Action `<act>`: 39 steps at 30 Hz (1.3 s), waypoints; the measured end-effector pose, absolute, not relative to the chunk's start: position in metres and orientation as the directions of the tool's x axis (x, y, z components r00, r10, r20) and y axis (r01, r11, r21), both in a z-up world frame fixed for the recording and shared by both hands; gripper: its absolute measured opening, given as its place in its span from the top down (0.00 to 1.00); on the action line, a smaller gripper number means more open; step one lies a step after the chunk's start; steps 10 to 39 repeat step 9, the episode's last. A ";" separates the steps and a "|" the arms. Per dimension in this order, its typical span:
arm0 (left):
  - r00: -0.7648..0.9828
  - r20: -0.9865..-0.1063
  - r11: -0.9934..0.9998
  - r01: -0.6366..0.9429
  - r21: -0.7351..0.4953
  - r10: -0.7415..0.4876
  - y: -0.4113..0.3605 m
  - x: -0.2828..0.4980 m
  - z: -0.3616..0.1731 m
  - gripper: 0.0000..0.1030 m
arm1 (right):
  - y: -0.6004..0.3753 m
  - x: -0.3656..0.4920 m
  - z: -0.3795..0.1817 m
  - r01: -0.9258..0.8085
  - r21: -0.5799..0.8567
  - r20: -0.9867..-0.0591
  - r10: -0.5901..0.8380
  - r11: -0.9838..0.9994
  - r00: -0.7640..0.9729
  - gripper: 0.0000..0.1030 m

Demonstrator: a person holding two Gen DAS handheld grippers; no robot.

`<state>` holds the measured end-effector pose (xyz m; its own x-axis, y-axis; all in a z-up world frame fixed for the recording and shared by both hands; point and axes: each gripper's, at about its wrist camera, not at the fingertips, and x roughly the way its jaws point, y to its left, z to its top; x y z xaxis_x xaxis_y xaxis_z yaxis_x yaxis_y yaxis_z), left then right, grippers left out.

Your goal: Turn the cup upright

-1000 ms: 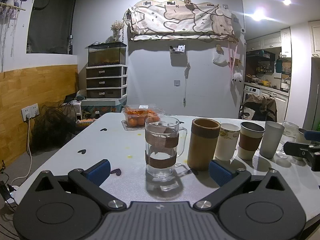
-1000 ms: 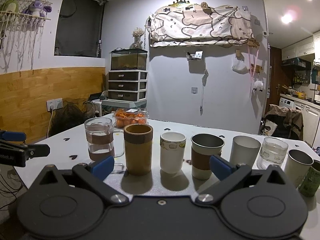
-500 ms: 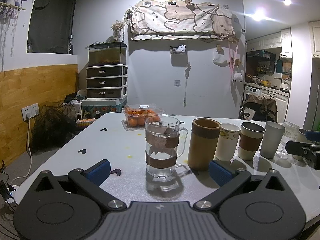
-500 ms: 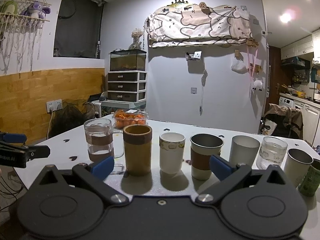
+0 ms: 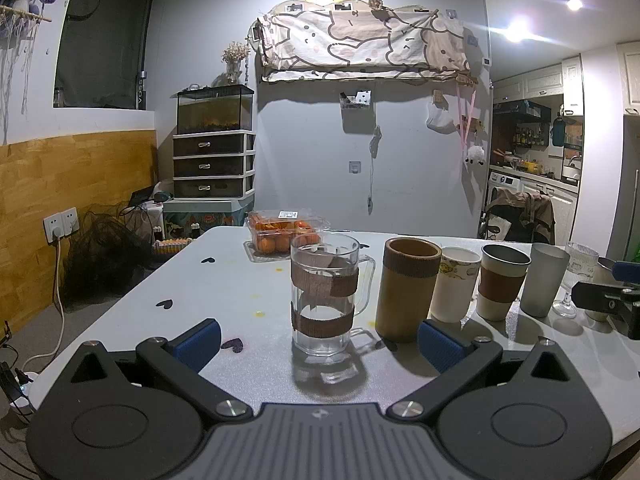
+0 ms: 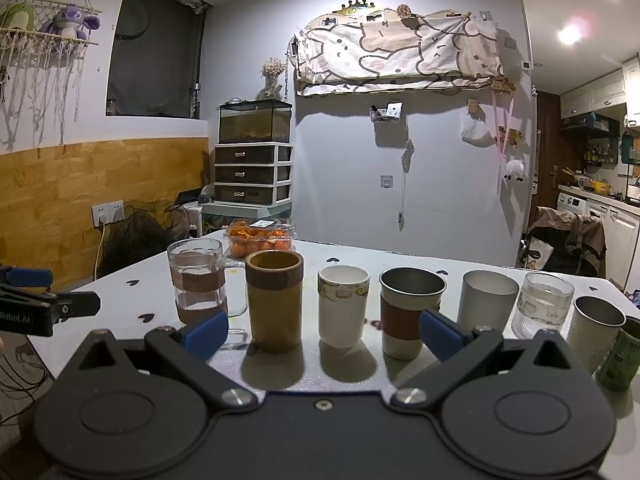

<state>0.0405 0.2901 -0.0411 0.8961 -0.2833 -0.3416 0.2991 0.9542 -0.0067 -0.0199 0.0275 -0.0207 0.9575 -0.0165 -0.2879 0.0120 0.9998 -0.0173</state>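
A row of cups stands upright on the grey table (image 5: 224, 280). From the left: a clear glass mug with brown bands (image 5: 324, 300) (image 6: 199, 282), a brown cylinder cup (image 5: 409, 288) (image 6: 274, 300), a white paper cup (image 6: 343, 310), a metal cup with a brown sleeve (image 6: 411, 312), a frosted grey cup (image 6: 489, 302), a ribbed glass (image 6: 543, 308) and a steel cup (image 6: 596, 330). My left gripper (image 5: 318, 346) is open and empty just in front of the glass mug. My right gripper (image 6: 323, 334) is open and empty in front of the white paper cup.
A clear box of orange fruit (image 5: 286, 234) sits at the table's far side. A green can (image 6: 622, 354) stands at the right end of the row. Dark heart stickers dot the table. Drawers and a fish tank (image 5: 214, 148) stand by the back wall.
The right gripper has drifted slightly toward the cups and to the right. The left gripper and all the cups have stayed in place.
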 end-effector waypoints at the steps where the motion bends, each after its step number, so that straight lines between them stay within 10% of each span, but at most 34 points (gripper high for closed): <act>1: 0.896 -0.342 0.954 0.300 -0.007 -0.284 0.290 0.040 -0.039 0.00 | 0.028 -0.020 -0.021 0.012 -0.018 -0.288 -0.017 1.000 0.958 0.00; 39: 0.895 -0.343 0.954 0.300 -0.013 -0.286 0.290 0.041 -0.041 0.00 | 0.028 -0.020 -0.021 0.013 -0.017 -0.288 -0.018 1.000 0.957 0.00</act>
